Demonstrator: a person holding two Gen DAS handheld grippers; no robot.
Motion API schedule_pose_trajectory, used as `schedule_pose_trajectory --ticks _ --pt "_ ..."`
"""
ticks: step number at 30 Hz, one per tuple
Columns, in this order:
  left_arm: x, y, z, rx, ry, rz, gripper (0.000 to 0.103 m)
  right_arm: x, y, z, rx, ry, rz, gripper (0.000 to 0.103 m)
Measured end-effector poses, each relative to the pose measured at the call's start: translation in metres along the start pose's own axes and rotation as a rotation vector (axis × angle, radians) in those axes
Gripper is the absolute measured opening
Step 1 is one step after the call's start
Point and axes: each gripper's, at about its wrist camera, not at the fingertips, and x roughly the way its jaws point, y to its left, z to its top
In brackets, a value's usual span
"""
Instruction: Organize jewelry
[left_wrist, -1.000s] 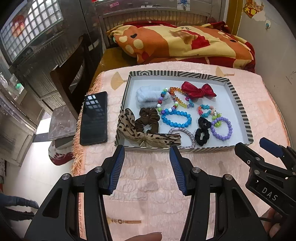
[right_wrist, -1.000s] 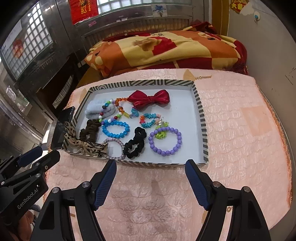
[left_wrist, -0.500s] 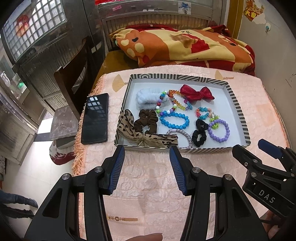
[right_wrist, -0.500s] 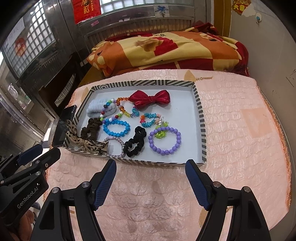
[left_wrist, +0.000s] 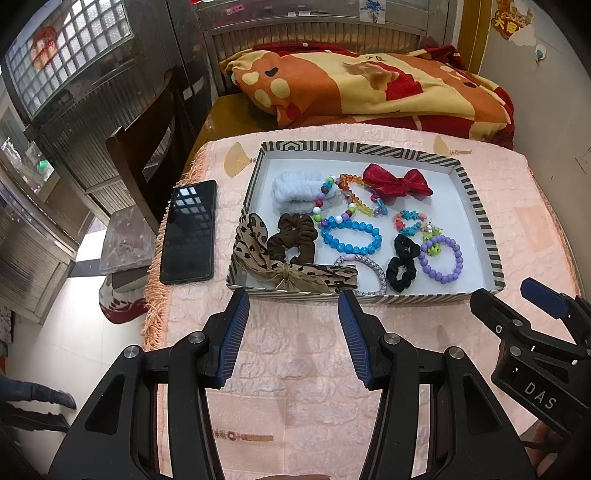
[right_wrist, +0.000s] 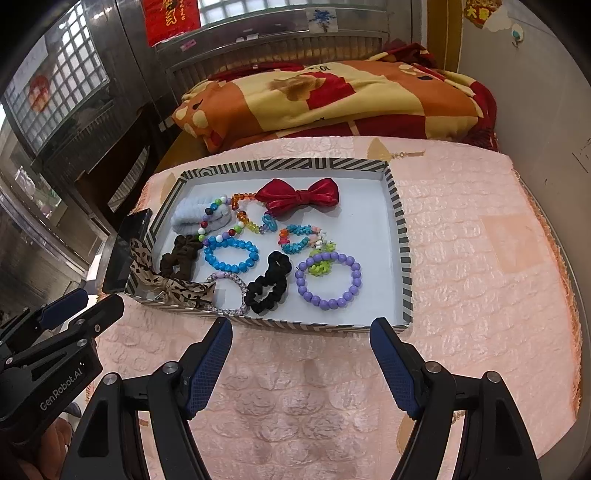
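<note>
Both claws hover above the pink cloth (right_wrist: 480, 280), short of the tray (right_wrist: 400, 236), and neither holds anything: the left claw (left_wrist: 291, 334) has its jaws apart, and the right claw (right_wrist: 301, 365) is spread wider still. All the jewelry lies in the tray, just ahead of both sets of fingertips. Risks, as judged: the pieces crowd together at the tray's left and middle, so one closing could catch two at once. The multicolour strand (right_wrist: 218, 218) lies across the white scrunchie (right_wrist: 192, 216) and touches the amber strand (right_wrist: 243, 216), so lifting one may drag its neighbours. The leopard bow (left_wrist: 284, 264), straight ahead of the left claw, drapes over the tray's near wall and may tip or shift the light tray if pulled. Round beads may slip from the pads; the green charm (right_wrist: 319, 266) overlaps the purple bracelet (right_wrist: 328, 278) and may come up with it. Count: one tray; one phone (left_wrist: 188, 230), left of the left claw; bows two, leopard and red (right_wrist: 299, 194); scrunchies three, white, brown (right_wrist: 179, 256), black (right_wrist: 267, 282); beaded pieces about five, being blue (right_wrist: 231, 254), purple, turquoise (right_wrist: 299, 238), amber, multicolour; one braided band (right_wrist: 231, 291), ahead of the right claw's left finger.
</note>
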Motion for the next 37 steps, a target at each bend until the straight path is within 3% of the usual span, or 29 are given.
schedule_pose_trajectory --ticks 37 --pt "0.013 -0.001 0.004 0.008 0.021 0.006 0.050 0.012 -0.010 0.005 0.020 0.010 0.004 0.075"
